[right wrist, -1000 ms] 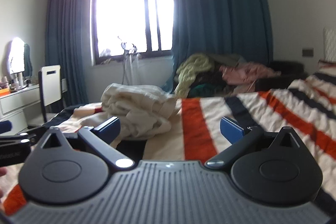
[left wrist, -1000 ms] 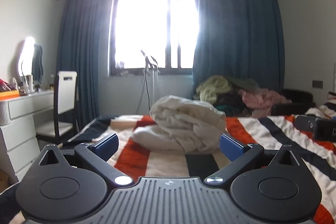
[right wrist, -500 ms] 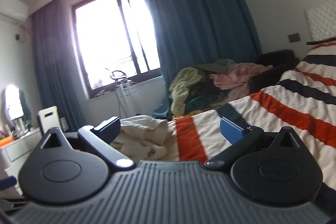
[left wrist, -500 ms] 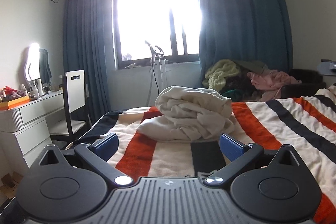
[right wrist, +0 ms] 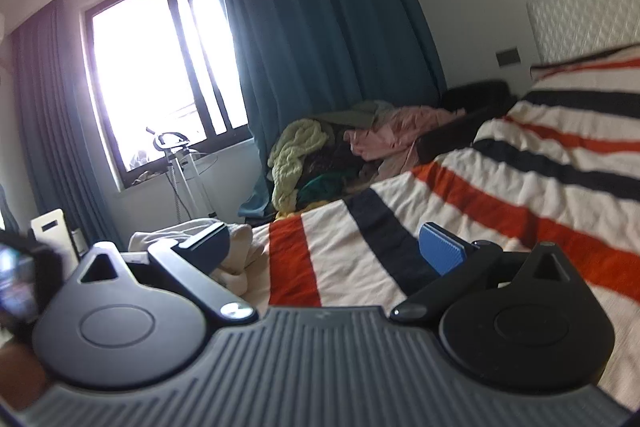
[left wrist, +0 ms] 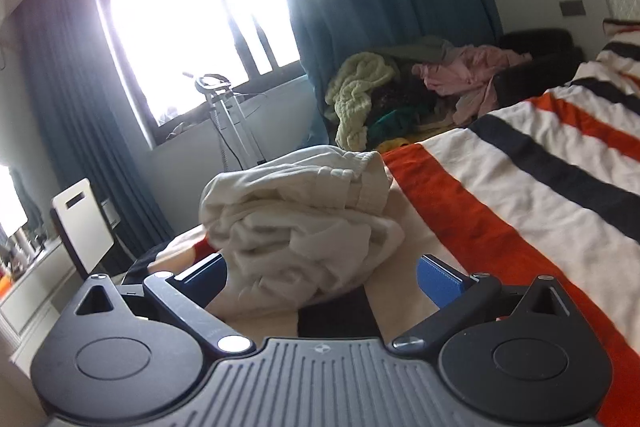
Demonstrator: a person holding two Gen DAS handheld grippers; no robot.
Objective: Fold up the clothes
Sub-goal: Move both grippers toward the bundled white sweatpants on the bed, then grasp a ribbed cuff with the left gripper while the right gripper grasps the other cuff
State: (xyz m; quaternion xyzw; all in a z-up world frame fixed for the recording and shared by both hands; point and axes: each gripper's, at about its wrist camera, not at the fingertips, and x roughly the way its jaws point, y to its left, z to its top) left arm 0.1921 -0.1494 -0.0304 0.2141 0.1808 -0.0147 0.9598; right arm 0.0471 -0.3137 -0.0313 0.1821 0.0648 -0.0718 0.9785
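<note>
A crumpled cream garment (left wrist: 304, 223) lies in a heap on the striped bedspread (left wrist: 520, 203). My left gripper (left wrist: 320, 275) is open, its blue pads on either side of the heap's near edge, apart from it. In the right wrist view the garment (right wrist: 240, 247) shows at the lower left, partly hidden behind my left finger. My right gripper (right wrist: 324, 247) is open and empty above the bedspread (right wrist: 500, 195), to the right of the garment.
A pile of mixed clothes (right wrist: 344, 155) lies on a dark seat beyond the bed, by the blue curtain (right wrist: 320, 47). A white chair (left wrist: 82, 219) and a dresser stand at the left. A stand (left wrist: 228, 119) is under the window. The headboard (right wrist: 584, 15) is at the right.
Both grippers have turned right and tilted. The left one has come closer to the cream garment, which now fills the space between its pads. Both stay open.
</note>
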